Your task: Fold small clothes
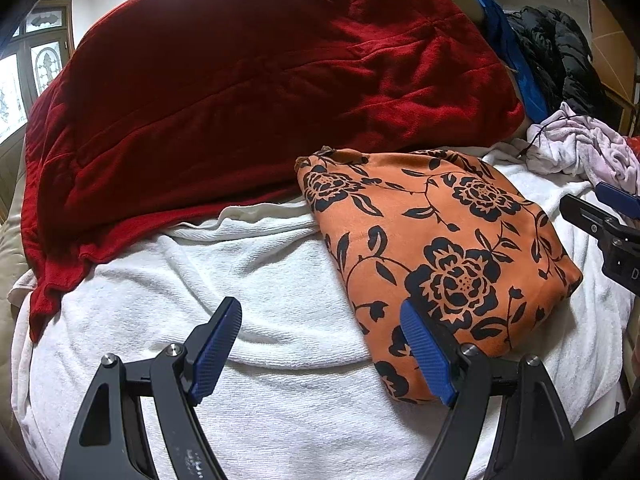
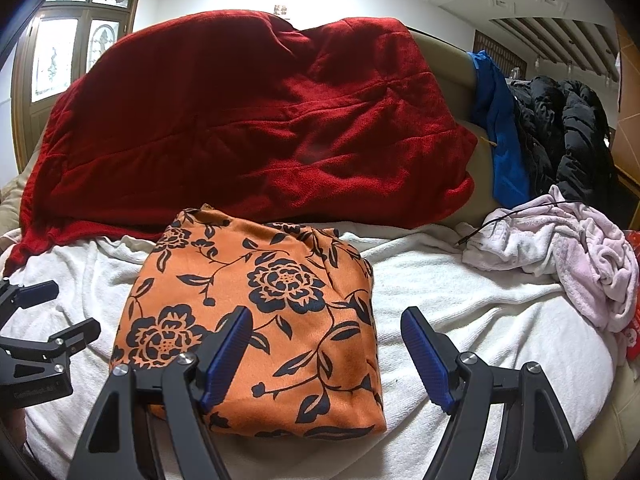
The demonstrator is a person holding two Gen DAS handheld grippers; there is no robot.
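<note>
An orange cloth with black flowers point(image 1: 432, 248) point(image 2: 260, 300) lies folded into a compact rectangle on a white towel point(image 1: 260, 280) point(image 2: 460, 320). My left gripper point(image 1: 322, 346) is open over the towel; its right finger sits at the cloth's near left edge, and no pad presses on anything. My right gripper point(image 2: 327, 356) is open too, with its left finger in front of the cloth and its right finger over bare towel. Each gripper shows at the edge of the other's view: right gripper point(image 1: 596, 204), left gripper point(image 2: 56, 312).
A big red blanket point(image 1: 260, 80) point(image 2: 240, 128) is heaped behind the towel. A crumpled pale pink cloth pile point(image 1: 580, 148) point(image 2: 560, 248) lies at the right. Behind it hang a blue garment point(image 2: 496, 132) and a black jacket point(image 2: 560, 132).
</note>
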